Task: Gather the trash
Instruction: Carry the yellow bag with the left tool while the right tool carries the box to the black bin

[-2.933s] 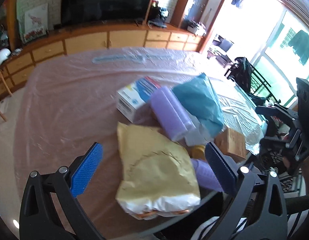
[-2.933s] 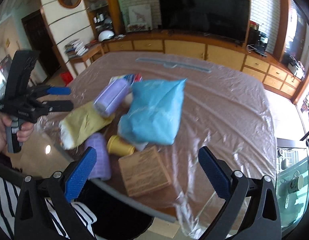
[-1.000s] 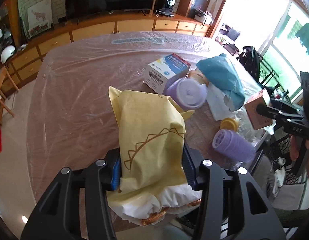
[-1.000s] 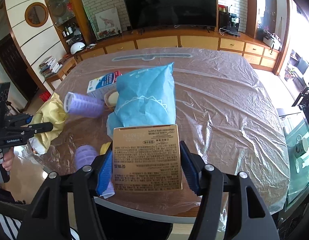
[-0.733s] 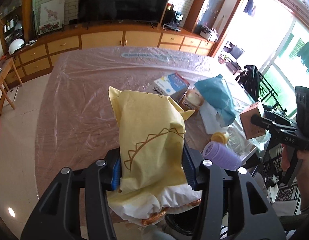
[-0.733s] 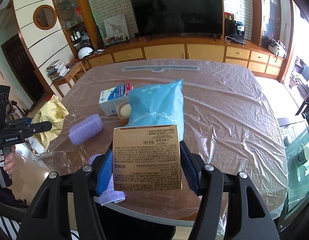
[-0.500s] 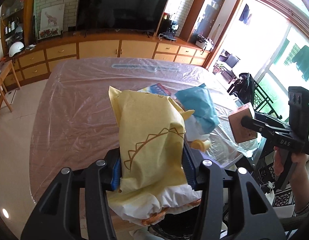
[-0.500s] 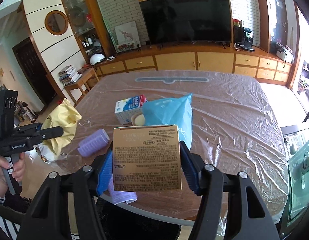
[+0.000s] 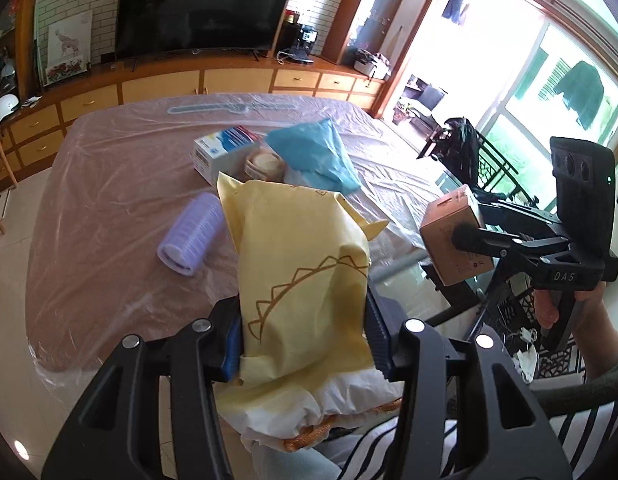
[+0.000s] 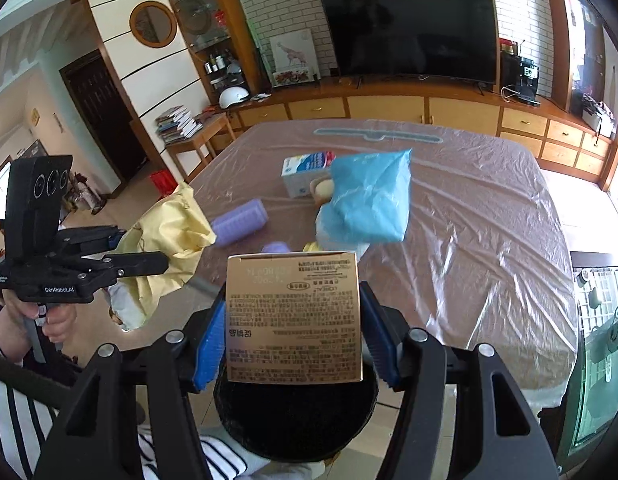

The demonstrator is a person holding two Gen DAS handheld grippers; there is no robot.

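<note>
While clamped: box point(image 10: 293, 316) between pads point(image 10: 209, 344).

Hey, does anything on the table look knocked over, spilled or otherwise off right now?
Yes. A purple roll lies on its side, loose on the plastic-covered table. A small tub sits jammed between the white box and the crumpled blue bag. No spill shows.
</note>
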